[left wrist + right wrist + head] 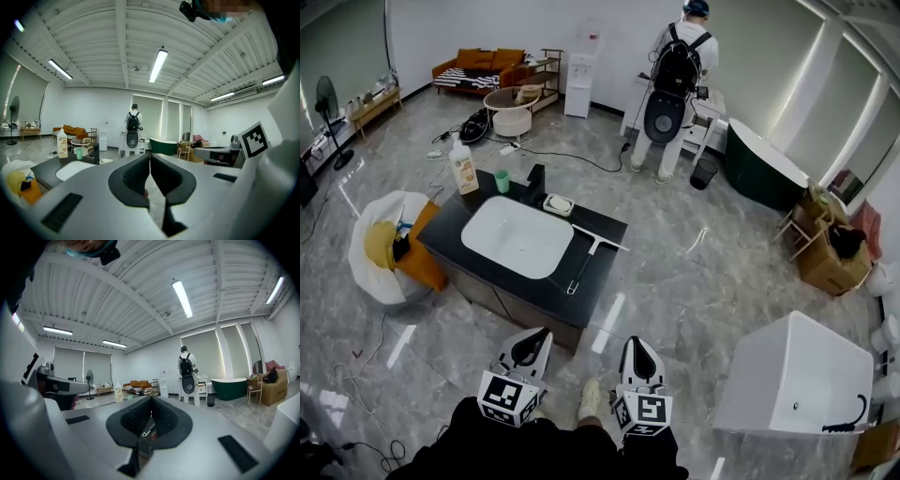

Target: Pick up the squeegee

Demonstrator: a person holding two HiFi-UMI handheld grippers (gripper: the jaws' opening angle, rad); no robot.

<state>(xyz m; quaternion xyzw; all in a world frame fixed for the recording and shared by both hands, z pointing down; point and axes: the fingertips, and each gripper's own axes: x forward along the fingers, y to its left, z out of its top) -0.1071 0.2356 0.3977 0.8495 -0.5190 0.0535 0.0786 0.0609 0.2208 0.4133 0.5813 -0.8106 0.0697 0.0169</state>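
- Lying flat on the dark vanity counter [546,292], just right of the white basin [514,236]: squeegee [585,264].
- Left gripper [531,345]: jaws pressed together, nothing between them, short of the counter.
- Right gripper [638,352]: jaws likewise closed, empty.

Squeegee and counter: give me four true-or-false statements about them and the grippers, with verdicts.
1. The squeegee lies on the counter, right of the sink. True.
2. The left gripper holds the squeegee. False: it is shut on nothing, short of the counter.
3. The right gripper has its jaws together. True.
4. The cup stands in the sink. False: it stands on the counter behind the sink, beside the bottle.
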